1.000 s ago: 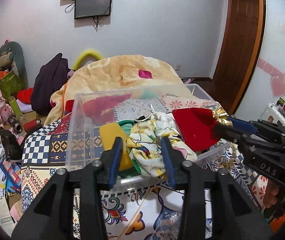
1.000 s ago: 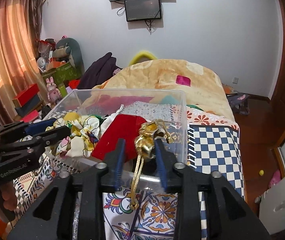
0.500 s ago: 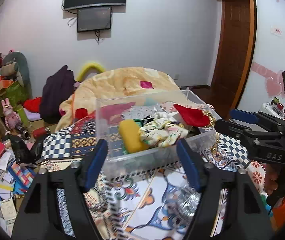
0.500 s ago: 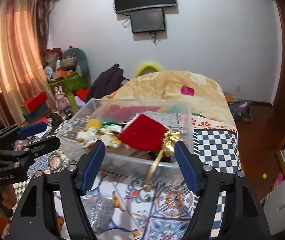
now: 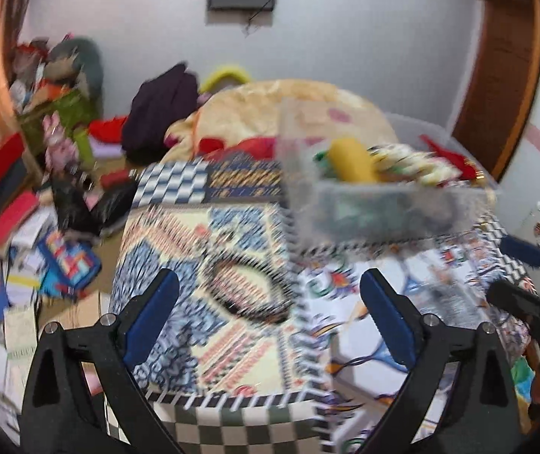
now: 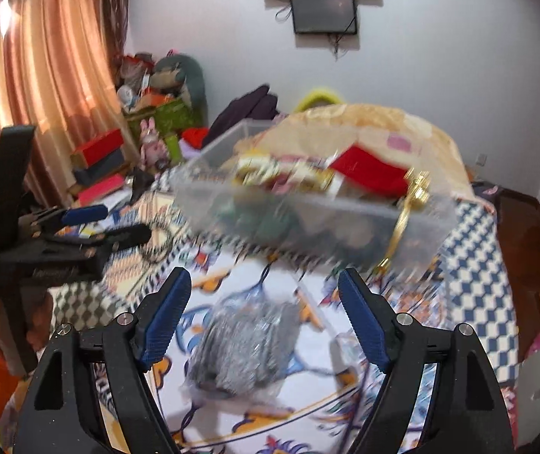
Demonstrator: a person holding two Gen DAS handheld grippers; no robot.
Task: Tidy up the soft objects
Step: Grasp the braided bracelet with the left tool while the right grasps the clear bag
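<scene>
A clear plastic bin (image 5: 383, 204) (image 6: 307, 223) stands on the patterned bedspread. It holds a yellow soft item (image 5: 351, 160), a floral cloth (image 5: 410, 164) and a red pouch (image 6: 368, 172) whose gold tassel (image 6: 411, 204) hangs over the rim. A grey glittery soft object in clear plastic (image 6: 247, 344) lies on the bedspread in front of the bin. My left gripper (image 5: 266, 317) is open and empty, low and left of the bin. My right gripper (image 6: 264, 314) is open and empty, just above the grey object. Both views are blurred.
A folded peach blanket (image 6: 364, 128) lies behind the bin. The floor on the left holds boxes, books and toys (image 5: 35, 227). A curtain (image 6: 42, 75) hangs at left, and a door (image 5: 504, 68) is at right. The left gripper shows in the right wrist view (image 6: 111, 223).
Both grippers opened, releasing the floral cloth and the red pouch into the bin, then pulled back from it. The left view swung left; the right now sits over the grey object.
</scene>
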